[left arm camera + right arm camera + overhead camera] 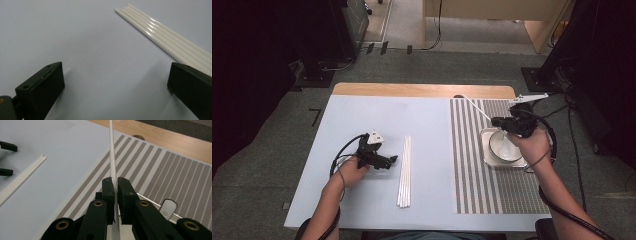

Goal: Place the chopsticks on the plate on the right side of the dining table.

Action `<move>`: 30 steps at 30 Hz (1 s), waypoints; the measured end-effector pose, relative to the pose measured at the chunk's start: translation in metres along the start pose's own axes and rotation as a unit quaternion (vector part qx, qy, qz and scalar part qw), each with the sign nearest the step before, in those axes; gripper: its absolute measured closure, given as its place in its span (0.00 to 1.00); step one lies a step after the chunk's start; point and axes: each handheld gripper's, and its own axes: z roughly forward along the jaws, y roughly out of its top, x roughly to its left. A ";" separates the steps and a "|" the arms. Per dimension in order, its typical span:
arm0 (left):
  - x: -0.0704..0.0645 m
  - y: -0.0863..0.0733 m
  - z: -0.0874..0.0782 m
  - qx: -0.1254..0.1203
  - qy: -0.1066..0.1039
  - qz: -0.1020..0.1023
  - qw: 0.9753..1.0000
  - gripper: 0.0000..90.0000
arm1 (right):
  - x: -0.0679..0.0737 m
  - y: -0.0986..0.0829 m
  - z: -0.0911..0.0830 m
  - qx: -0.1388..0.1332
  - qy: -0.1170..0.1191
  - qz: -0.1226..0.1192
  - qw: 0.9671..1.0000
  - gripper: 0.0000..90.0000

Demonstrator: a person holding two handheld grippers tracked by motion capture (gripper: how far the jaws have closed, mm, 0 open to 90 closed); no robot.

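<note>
My right gripper (498,121) pinches a white rod (113,167) slanting over the glass bowl (504,146) on the striped mat (472,170). My left gripper (393,159), jaws spread, rests on the pale-blue counter (362,120) beside the remaining rods (404,172). Grey carpet (462,65) surrounds.

text: none legible | labels: none | numbers: none | signs: none

This looks like a lab or recording room: a bench (422,90) with a pale blue sheet (377,120) and a striped mat (472,190) stands on grey carpet (262,165), with black stands (319,77) and loose cables (437,30) on the floor behind it
</note>
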 end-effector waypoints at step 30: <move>0.000 0.000 0.000 0.001 0.000 0.000 1.000 0.01 | -0.074 -0.022 0.000 -0.001 -0.001 -0.029 1.000 0.94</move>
